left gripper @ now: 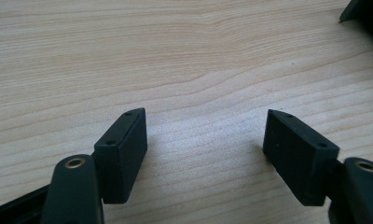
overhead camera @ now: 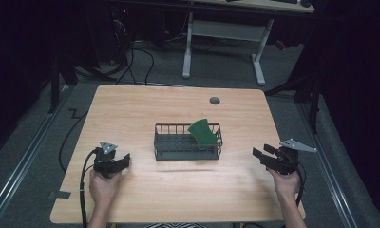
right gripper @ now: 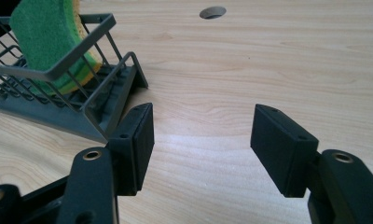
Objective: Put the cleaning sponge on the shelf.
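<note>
Both forearms enter from the near table edge in the high view. Left hand (overhead camera: 102, 186) holds the left gripper (overhead camera: 123, 162), positioned to the left of the wire basket (overhead camera: 165, 153) and well apart from it. Right hand (overhead camera: 285, 183) holds the right gripper (overhead camera: 260, 154), positioned to the right of the basket and apart from it.

Left gripper: jaws spread wide, nothing between them. In the left gripper view, bare wood grain of the table (left gripper: 184, 60) lies between and beyond the black pads (left gripper: 124, 154).

Right gripper: jaws spread wide, nothing between them. In the right gripper view, the near corner of the basket stands just beyond the left-hand pad (right gripper: 138, 144); contact cannot be determined.

Basket: dark grey wire frame, resting near the centre of the table. A sponge (overhead camera: 203, 132) stands inside at the basket's right end, tilted, its upper part projecting above the rim. Green scouring face is visible; a yellow layer shows at its edge in the right gripper view.

A round hole (overhead camera: 214, 100) in the tabletop lies beyond the basket, toward the far edge.
</note>
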A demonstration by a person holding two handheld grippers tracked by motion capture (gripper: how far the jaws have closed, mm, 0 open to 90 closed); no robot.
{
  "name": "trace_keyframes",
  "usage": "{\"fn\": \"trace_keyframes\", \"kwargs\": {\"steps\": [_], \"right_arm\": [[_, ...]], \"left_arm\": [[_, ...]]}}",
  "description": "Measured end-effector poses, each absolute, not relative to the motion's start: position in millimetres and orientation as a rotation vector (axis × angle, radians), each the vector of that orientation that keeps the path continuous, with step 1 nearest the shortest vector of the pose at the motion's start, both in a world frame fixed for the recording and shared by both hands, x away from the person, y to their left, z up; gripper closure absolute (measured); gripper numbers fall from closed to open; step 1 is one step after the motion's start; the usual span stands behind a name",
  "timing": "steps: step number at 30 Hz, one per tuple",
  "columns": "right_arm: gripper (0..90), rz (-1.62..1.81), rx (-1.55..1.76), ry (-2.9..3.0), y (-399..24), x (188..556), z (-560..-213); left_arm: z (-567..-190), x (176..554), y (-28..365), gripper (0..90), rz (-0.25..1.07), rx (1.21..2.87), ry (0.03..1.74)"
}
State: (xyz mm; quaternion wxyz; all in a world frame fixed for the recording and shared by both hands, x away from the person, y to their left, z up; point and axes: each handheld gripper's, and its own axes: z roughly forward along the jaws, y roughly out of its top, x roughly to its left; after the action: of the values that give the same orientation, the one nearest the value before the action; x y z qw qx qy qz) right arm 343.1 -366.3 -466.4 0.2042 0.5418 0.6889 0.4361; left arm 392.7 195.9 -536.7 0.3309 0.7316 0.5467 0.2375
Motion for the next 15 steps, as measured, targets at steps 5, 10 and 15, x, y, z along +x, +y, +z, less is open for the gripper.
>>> {"fn": "trace_keyframes", "kwargs": {"steps": [5, 10, 15], "right_arm": [[40.0, 1.214, 1.536, 1.913, -368, 340, -475], [39.9, 1.204, 1.550, 1.919, -368, 337, -484], [39.8, 1.193, 1.557, 1.930, -366, 335, -493]], "left_arm": [[-537, 393, 196, 30.8, 0.621, 1.915, 1.429], [-537, 393, 196, 30.8, 0.621, 1.912, 1.429], [-537, 393, 196, 30.8, 0.621, 1.913, 1.429]]}}
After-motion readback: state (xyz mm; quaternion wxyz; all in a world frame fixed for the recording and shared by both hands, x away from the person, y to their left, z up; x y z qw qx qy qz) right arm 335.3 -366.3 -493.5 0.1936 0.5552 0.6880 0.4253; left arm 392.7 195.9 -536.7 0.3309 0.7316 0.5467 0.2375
